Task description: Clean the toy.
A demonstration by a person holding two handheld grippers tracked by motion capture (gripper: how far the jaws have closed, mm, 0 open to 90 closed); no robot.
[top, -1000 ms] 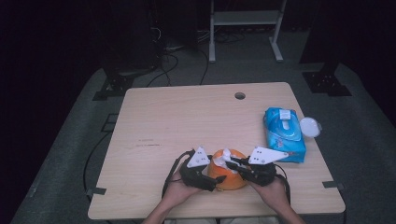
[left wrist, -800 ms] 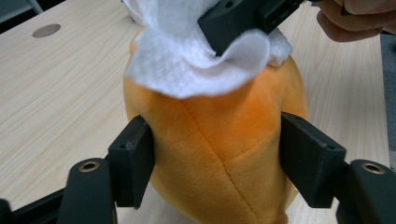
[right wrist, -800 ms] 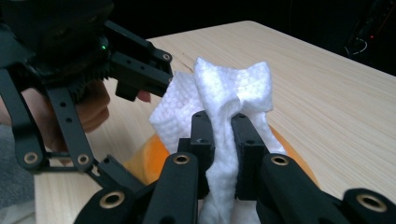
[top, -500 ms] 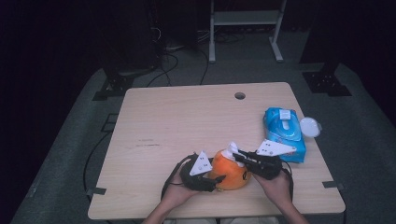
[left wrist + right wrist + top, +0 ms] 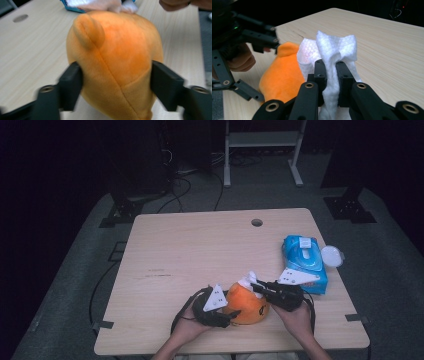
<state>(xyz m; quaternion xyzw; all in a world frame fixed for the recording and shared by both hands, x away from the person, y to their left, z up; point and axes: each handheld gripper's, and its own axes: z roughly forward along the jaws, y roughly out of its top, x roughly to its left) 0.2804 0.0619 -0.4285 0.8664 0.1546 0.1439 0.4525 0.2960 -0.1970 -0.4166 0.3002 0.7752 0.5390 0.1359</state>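
An orange plush toy (image 5: 246, 304) sits near the table's front edge, between the two grippers. My left gripper (image 5: 226, 316) is shut on its body; the left gripper view has both jaws pressed into the plush toy (image 5: 117, 67). My right gripper (image 5: 256, 287) is shut on a white wipe (image 5: 248, 281), which rests against the top of the toy. In the right gripper view the wipe (image 5: 332, 53) stands bunched between the two jaws of my right gripper (image 5: 331, 67), with the plush toy (image 5: 283, 75) just behind it to the left.
A blue pack of wipes (image 5: 305, 260) lies at the table's right side, with a round white lid (image 5: 332, 255) beside it near the edge. The table (image 5: 200, 250) has a small round hole (image 5: 257, 222) at the back. Cables and stands are on the floor behind.
The right gripper has carried the wipe left and slightly up across the top of the toy. The left gripper has kept its hold and barely moved.
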